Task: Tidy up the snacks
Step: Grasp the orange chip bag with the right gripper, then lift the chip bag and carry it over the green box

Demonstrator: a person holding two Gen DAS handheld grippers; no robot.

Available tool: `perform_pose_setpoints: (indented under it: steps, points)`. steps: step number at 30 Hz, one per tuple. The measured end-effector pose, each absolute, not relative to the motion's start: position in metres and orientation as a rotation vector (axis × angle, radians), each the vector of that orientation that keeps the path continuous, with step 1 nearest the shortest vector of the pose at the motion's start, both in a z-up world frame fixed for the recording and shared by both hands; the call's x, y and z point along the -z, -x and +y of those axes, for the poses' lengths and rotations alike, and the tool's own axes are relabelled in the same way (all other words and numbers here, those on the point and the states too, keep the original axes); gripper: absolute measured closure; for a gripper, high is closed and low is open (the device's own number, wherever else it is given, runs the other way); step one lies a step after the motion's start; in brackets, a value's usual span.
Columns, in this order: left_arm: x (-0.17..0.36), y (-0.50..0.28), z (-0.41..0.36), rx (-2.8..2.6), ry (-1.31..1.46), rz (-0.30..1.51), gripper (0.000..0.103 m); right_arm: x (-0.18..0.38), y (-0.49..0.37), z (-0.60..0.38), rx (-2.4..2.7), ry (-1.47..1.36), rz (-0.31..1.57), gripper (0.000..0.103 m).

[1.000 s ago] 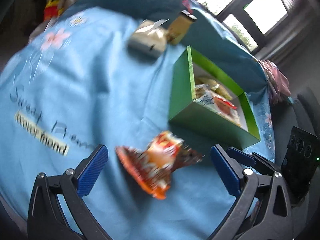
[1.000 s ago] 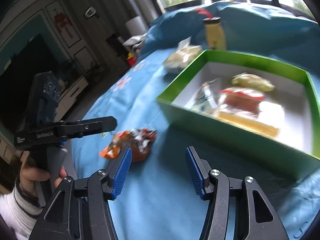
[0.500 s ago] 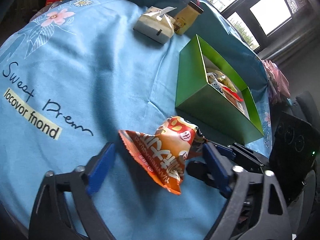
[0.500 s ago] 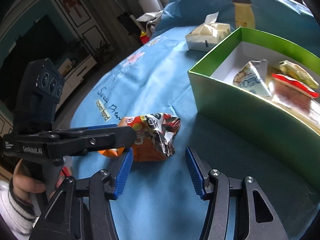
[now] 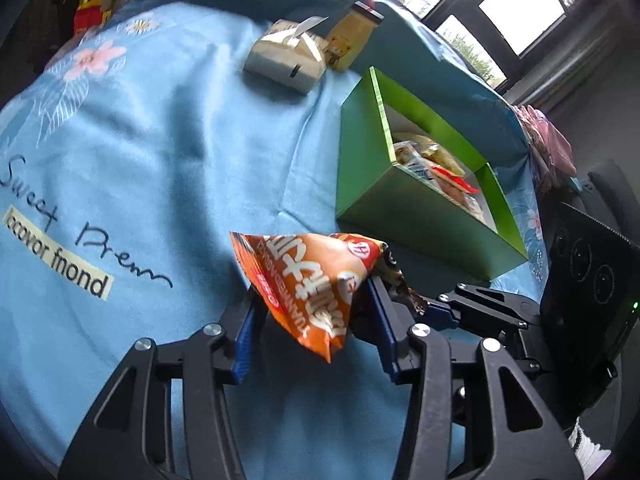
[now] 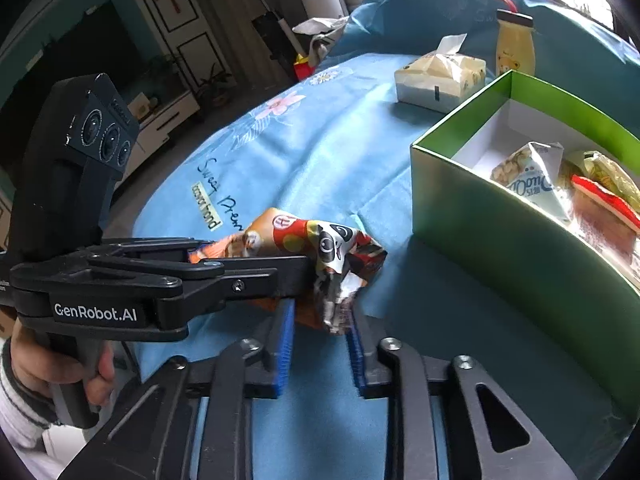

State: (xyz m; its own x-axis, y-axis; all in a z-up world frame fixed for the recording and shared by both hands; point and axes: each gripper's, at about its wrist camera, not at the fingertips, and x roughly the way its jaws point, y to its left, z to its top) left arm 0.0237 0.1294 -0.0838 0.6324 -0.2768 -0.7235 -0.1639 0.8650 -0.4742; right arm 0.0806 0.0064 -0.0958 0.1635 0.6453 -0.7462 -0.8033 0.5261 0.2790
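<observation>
Left wrist view: both grippers on one orange crinkly snack packet (image 5: pixel 316 284) beside the green cardboard box (image 5: pixel 404 216).
Left wrist view shows the left gripper (image 5: pixel 312 332), whose jaws have just been closing, narrowed onto the packet's orange end, lifted off the light blue printed cloth (image 5: pixel 168 152) on the tabletop, just in front of the box; the right gripper (image 5: pixel 436 312) reaches in from the box side. Right wrist view shows the right gripper (image 6: pixel 320 332), jaws just closed nearly together, pinching the packet's (image 6: pixel 320 248) crumpled end beside the box (image 6: pixel 520 248); other wrapped snacks (image 6: pixel 560 184) lie inside it, a tissue pack (image 6: pixel 440 76) and yellow bottle (image 6: pixel 515 42) behind it.
</observation>
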Motion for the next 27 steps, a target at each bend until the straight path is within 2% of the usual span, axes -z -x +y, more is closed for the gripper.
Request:
perform_pose_setpoints:
  steps: [16,27]
  points:
    - [0.018,-0.047,0.078,0.163,0.377,0.794,0.055,0.035,-0.076,-0.048,-0.968,0.101,0.794,0.081]
    - [-0.012,-0.104,0.028,0.278,0.29,0.768,0.055,0.005,-0.105,-0.102,-0.854,0.045,0.723,0.081]
